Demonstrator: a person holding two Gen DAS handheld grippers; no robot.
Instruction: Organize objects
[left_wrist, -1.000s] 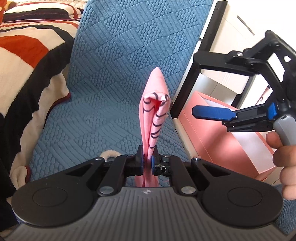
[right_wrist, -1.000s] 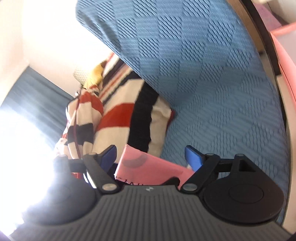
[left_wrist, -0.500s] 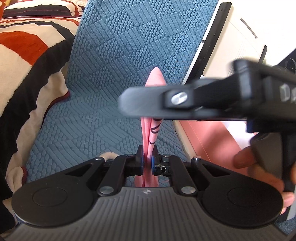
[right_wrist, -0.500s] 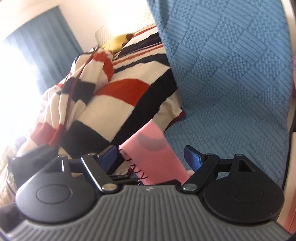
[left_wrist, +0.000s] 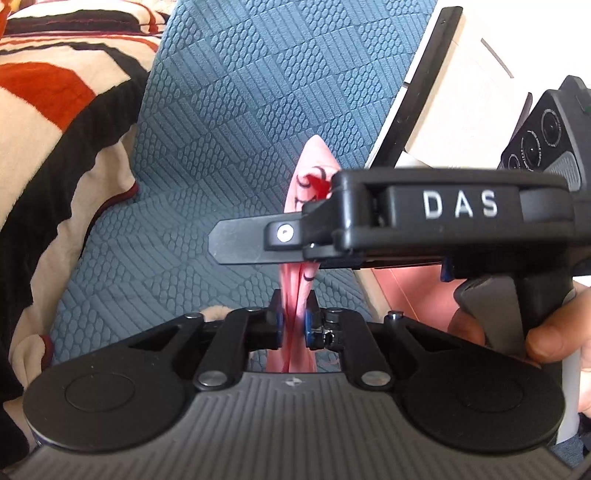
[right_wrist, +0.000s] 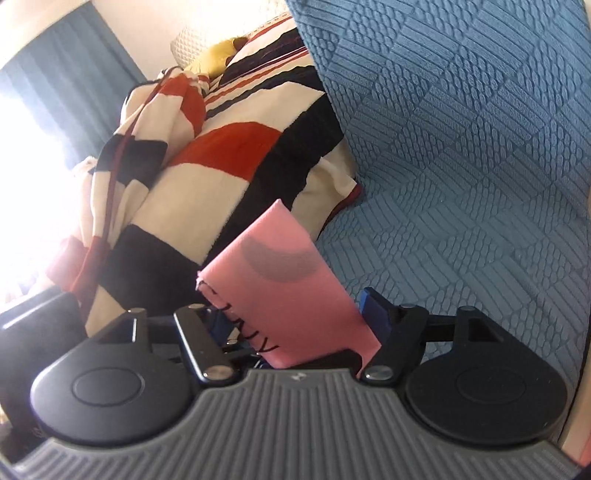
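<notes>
Pink cloth (left_wrist: 295, 314) pinched upright in our left gripper (left_wrist: 292, 325), right gripper (right_wrist: 295, 325) coming in around it

Our left jaws are pressed together on the lower part of the cloth, so it stands up over the blue quilted cover (left_wrist: 229, 122) with its black squiggle print showing near the top. From the left camera our right gripper crosses sideways in front of the cloth, one black finger (left_wrist: 243, 245) reaching past it and our right hand (left_wrist: 550, 343) on the handle. From the right camera the cloth sits between the blue pads (right_wrist: 375, 314); those jaws have just been closing in but we can't see them pressing it, they look spread around it. Striped blanket (right_wrist: 221, 155) is bunched just beside the cover, and a pink box (left_wrist: 413, 295) sits past the cover's edge.
</notes>
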